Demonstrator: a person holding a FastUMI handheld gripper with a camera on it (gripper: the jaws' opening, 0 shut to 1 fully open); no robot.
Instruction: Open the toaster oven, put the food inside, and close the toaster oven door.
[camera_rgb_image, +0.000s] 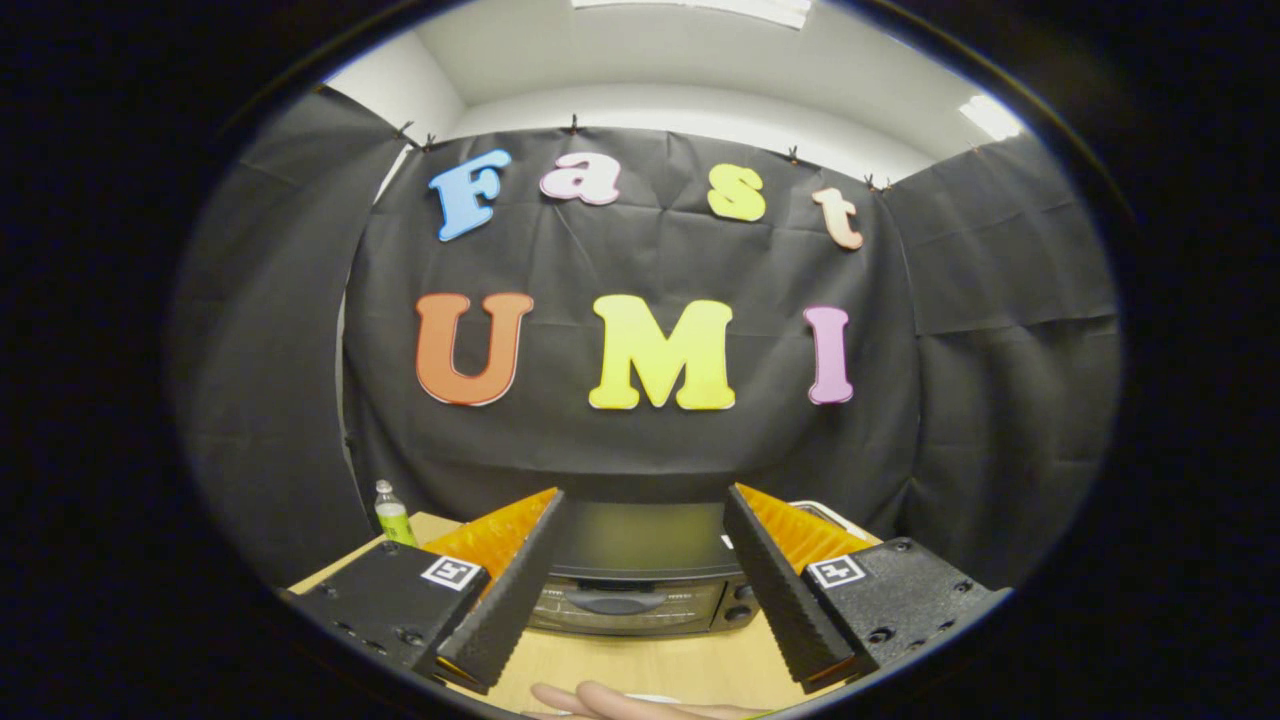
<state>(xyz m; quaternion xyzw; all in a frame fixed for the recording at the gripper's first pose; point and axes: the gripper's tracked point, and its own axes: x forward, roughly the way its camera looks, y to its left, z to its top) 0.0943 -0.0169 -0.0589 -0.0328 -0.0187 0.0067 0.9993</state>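
Fingertips of a person's hand (610, 702) lie flat on the worktop (650, 665) at the very near edge, between and just short of the two jaws. Those jaws stand released, spread wide apart with nothing between them but bare wood and the view ahead; the gripper (640, 515) is held level and pointed straight at the far wall. Each jaw mount carries a small square black-and-white marker (452, 572), a coded pattern with no readable writing.

Just beyond the jaws, centred in the gap, the toaster oven (640, 570) sits on the worktop facing the camera. Its door is closed, with the curved handle (612, 601) across the top of the glass. Two round knobs (740, 603) show at its right side, partly hidden by the right jaw. Any writing on its front is too small to read.

Far left on the worktop, a small bottle (392, 515) with a white cap and green label stands upright; its label cannot be read. A pale object peeks out behind the right jaw, too hidden to identify.
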